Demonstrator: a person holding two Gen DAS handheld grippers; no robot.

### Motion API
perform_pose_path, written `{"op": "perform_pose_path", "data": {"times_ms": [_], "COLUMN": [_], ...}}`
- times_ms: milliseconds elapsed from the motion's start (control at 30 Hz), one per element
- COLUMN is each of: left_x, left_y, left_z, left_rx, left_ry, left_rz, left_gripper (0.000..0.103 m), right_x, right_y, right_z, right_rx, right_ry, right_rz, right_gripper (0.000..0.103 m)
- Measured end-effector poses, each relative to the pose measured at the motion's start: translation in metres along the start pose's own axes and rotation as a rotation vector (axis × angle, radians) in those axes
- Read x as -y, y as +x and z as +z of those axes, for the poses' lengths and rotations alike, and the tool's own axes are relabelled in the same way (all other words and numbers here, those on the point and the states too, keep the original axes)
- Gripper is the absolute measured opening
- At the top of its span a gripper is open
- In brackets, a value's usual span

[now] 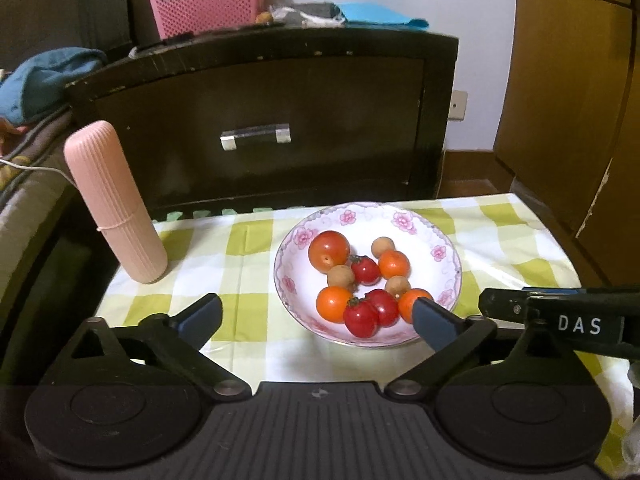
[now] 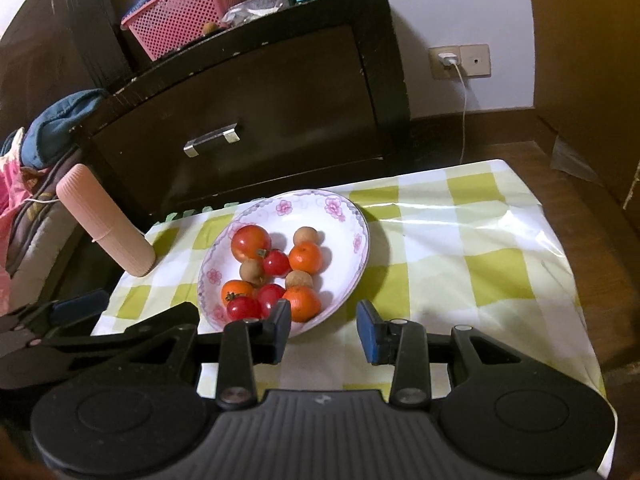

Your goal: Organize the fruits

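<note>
The fruits (image 1: 362,280) lay heaped in the floral plate (image 1: 450,240) on the checked cloth (image 1: 240,240), the left gripper (image 1: 316,314) spread wide and empty, the right gripper (image 2: 324,326) part-open on nothing; a careless nudge could tip the rim

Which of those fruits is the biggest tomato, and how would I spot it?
Find the flowered plate on the green-checked cloth. On its far left side, toward the dark cabinet, lies the big tomato. It is the largest fruit there, orange-red, well bigger than the cherry tomatoes.
</note>
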State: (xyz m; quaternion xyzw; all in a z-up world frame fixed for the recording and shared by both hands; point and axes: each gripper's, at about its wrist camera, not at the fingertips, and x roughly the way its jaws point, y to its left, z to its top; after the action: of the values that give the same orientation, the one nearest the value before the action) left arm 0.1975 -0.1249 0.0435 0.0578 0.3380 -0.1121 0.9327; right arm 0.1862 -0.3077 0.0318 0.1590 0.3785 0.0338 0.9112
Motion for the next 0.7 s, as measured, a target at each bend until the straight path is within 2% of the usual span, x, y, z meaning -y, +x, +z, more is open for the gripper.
{"op": "perform_pose_path", "data": {"times_ms": [233,533,700], "left_x": [-0.007,-0.017,-0.021], "left_y": [-0.018,-0.043,-0.050], "left_z": [-0.010,-0.034,-0.050], "left_rx": [-0.017,-0.042,-0.086], "left_ry": [-0.041,-0.066,-0.083], "left_rz": [-0.016,0.006,0.029], "left_gripper": [0.103,0.103,0.103], "right_x": [-0.008,-0.027,-0.029], "right_y": [-0.025,-0.056,-0.067], "right_z": [-0.015,-0.044,-0.061], "right_rx": [0.014,0.031,0.018], "right_ry": [0.002,-0.029,-0.028], "right_rz": [0.010,0.031,0.013], "right_gripper": [0.038,0.041,0.041]}}
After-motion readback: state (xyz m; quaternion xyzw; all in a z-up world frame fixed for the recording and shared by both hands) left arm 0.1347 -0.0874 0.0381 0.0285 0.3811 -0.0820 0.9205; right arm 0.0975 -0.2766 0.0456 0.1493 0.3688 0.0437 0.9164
